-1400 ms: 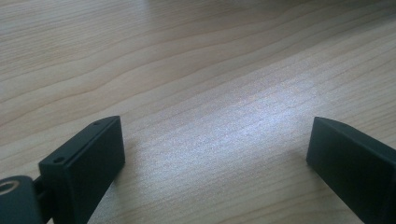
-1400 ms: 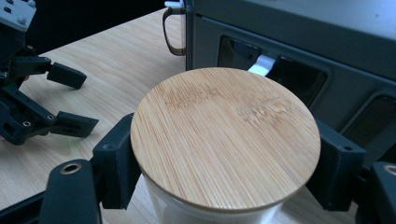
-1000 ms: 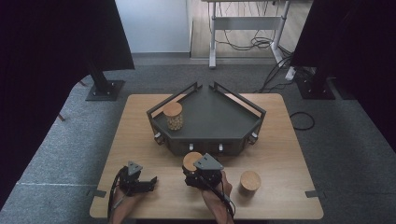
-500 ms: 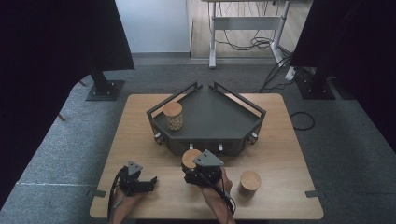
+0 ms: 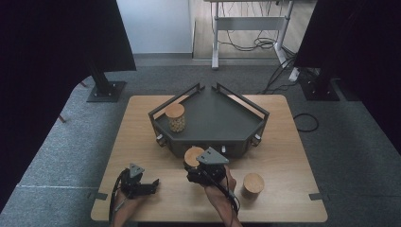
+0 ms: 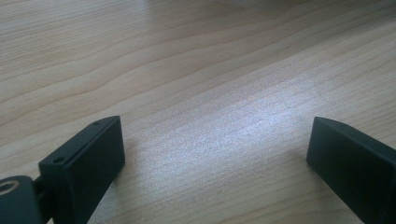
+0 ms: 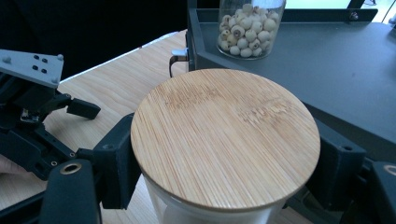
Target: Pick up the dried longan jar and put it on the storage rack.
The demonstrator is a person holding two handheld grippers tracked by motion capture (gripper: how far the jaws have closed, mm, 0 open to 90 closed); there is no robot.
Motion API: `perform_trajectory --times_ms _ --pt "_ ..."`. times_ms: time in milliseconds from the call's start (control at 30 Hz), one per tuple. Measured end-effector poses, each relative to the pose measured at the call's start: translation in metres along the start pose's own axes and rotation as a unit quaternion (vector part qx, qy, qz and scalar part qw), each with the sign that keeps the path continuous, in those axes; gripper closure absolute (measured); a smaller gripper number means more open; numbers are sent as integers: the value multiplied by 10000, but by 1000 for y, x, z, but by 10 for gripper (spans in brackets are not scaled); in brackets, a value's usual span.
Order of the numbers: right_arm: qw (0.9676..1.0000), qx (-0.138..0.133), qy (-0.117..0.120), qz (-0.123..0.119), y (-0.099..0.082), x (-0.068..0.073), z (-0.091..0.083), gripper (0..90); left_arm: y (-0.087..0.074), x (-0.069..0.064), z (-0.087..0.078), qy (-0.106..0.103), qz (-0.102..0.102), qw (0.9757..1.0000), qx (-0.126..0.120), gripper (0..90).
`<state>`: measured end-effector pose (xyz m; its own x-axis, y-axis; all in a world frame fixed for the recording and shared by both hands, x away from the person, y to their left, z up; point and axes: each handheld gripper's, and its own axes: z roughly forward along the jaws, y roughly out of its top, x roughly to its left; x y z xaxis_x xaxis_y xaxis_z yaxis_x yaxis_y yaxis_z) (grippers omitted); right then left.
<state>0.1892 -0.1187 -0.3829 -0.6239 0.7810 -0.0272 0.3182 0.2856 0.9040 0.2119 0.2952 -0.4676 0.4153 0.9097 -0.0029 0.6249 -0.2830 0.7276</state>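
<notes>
We've got a wooden table [image 5: 293,142] with a dark tray [image 5: 213,124] sitting mid-table toward the far side, one jar of pale round things [image 5: 175,117] standing upright in the tray's left corner, and another lidded jar [image 5: 253,184] standing on the table near the front right. Key relation: the jar in hand [image 5: 193,156] sits just in front of the tray's near wall, upright, long axis vertical, so the tray floor lies straight ahead of it and higher than the tabletop. We judge the coming move needs a lift over that wall and then a push forward, not a slide. The right gripper [image 5: 201,172] is by far the nearer tool; its jaws are closed on the jar's glass body just under the bamboo lid [image 7: 225,135], one either side, as the right gripper view shows. The left gripper [image 5: 150,184] rests well off to the left near the front edge, jaws spread wide over bare wood with nothing between them, pointing across the table rather than at the tray. Free space in the tray looks widest right of the jar already there.
</notes>
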Motion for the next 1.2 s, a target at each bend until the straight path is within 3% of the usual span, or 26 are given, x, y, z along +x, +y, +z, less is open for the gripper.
perform_trajectory --times_ms 1200 --pt "9998 -172 19 51 30 -17 -8 240 0 1 0 -18 28 10000 11 41"
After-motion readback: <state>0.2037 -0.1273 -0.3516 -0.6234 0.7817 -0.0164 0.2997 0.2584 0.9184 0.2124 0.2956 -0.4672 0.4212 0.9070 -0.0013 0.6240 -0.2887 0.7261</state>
